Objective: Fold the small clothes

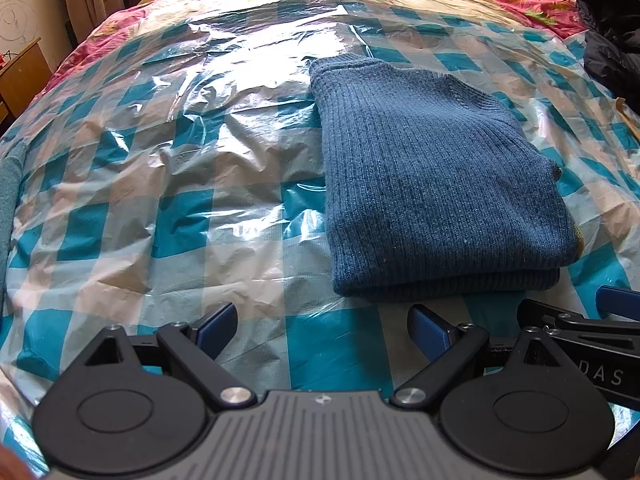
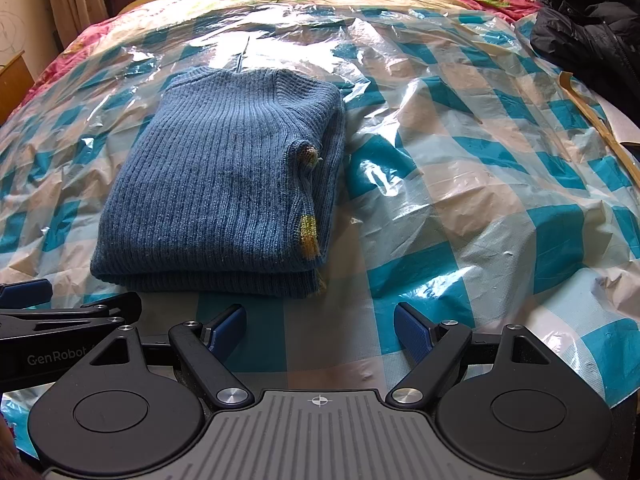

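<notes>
"GenRobot" on left claw [image 2: 24, 292], "DAS" on right claw [image 1: 618, 300]

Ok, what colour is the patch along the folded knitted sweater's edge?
Yellow-green patch on the blue sweater; right wrist view shows it best.

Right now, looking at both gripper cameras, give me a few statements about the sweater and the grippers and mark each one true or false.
1. The blue sweater lies folded on the checked plastic sheet. True.
2. The right gripper is clamped on the sweater. False: its jaws are open with nothing between them.
3. The left gripper is open, short of the sweater's near edge. True.
4. A black jacket lies on top of the sweater. False: it sits apart, at the bed's far right.
</notes>
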{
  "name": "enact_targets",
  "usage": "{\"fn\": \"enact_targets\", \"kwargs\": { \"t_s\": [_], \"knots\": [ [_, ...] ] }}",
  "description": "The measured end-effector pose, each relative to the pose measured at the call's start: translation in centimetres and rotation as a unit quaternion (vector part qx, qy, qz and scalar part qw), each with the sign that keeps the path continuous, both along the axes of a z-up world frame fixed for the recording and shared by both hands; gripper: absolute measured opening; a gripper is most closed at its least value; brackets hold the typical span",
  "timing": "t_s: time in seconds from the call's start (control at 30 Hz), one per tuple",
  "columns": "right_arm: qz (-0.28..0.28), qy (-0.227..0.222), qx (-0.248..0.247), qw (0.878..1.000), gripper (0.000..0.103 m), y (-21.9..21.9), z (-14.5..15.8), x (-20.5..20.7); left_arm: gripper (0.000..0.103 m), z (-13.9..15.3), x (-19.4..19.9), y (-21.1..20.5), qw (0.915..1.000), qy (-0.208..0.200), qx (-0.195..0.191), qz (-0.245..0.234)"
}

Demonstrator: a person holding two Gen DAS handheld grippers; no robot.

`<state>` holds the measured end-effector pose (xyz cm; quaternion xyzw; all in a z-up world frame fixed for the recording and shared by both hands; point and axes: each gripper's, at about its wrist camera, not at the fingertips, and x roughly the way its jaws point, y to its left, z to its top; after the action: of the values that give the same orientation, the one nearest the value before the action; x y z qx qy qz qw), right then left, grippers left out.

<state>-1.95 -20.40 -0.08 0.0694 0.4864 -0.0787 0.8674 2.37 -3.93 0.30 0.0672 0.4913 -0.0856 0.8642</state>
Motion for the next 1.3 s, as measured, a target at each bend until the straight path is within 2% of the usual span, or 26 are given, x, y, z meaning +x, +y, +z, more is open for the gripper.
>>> {"fn": "enact_targets", "kwargs": {
  "t_s": [1.3],
  "knots": [
    [0.000,0.001,0.000,1.000,0.083,0.10,-0.18,-0.18,0.095,-0.01,-0.14,0.15,1.0000,0.002,-0.002,0.003]
  ]
}}
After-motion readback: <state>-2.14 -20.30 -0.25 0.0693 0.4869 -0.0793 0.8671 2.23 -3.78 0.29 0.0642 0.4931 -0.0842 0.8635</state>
